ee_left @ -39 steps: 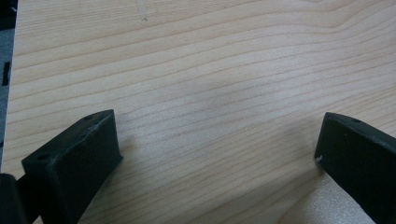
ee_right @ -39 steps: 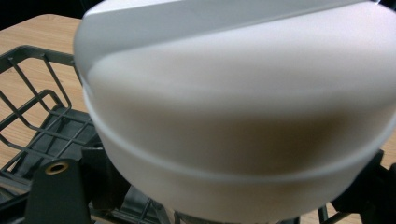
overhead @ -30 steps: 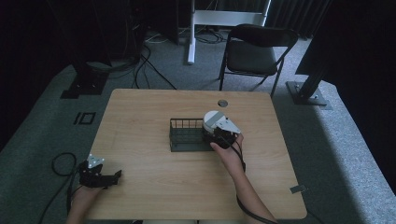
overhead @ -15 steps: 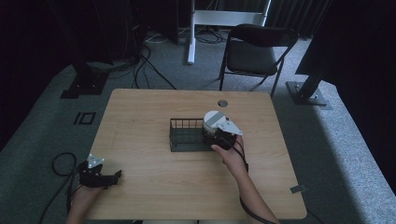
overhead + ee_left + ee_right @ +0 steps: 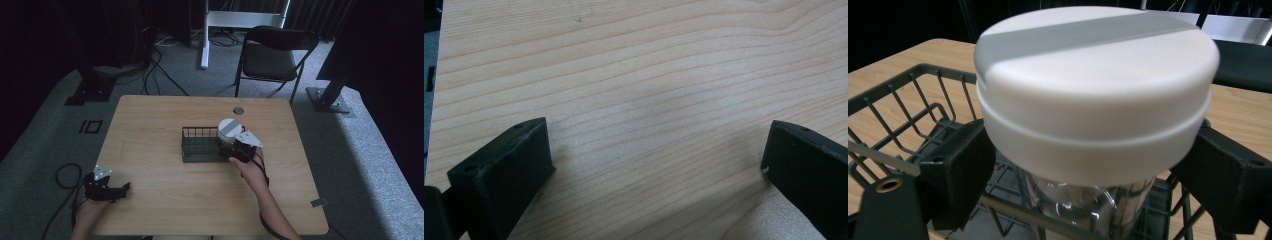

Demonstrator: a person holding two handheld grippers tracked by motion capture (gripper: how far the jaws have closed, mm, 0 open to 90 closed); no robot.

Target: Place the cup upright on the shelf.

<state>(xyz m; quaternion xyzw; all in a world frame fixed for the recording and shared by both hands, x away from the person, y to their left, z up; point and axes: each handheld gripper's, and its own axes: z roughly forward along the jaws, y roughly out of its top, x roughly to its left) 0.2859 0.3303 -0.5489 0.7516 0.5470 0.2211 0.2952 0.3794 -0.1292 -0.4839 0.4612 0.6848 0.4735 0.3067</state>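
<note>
I am holding my right gripper (image 5: 1088,165) around a jar (image 5: 1095,100), its two matte black jaws sitting against either side of the jar's lid, clamped on it just under the rim. The lid is a smooth, round, white cap with a flat grey stripe running straight across its top. Beneath it, the right gripper view is showing me a clear glassy body catching bright reflections. The jar is standing upright at the right end of a dark wire basket (image 5: 903,110), whose thin rods are forming a rectangular grid with an open top. I am reading no label or writing on the lid, the glass or the basket.

From the high view, the jar (image 5: 229,129) is appearing as a pale disc at the right end of the basket (image 5: 200,145), near the middle of the table (image 5: 160,120), with my right gripper (image 5: 231,148) just beside it on my side. That view is not revealing the glass below the lid.

My left gripper (image 5: 659,165) is resting over bare wood, jaws wide apart with nothing between them; the left gripper view is showing fine, pale, wavy grain. In the high view my left gripper (image 5: 118,188) is lying at the table's near left edge, well apart from the basket.
</note>
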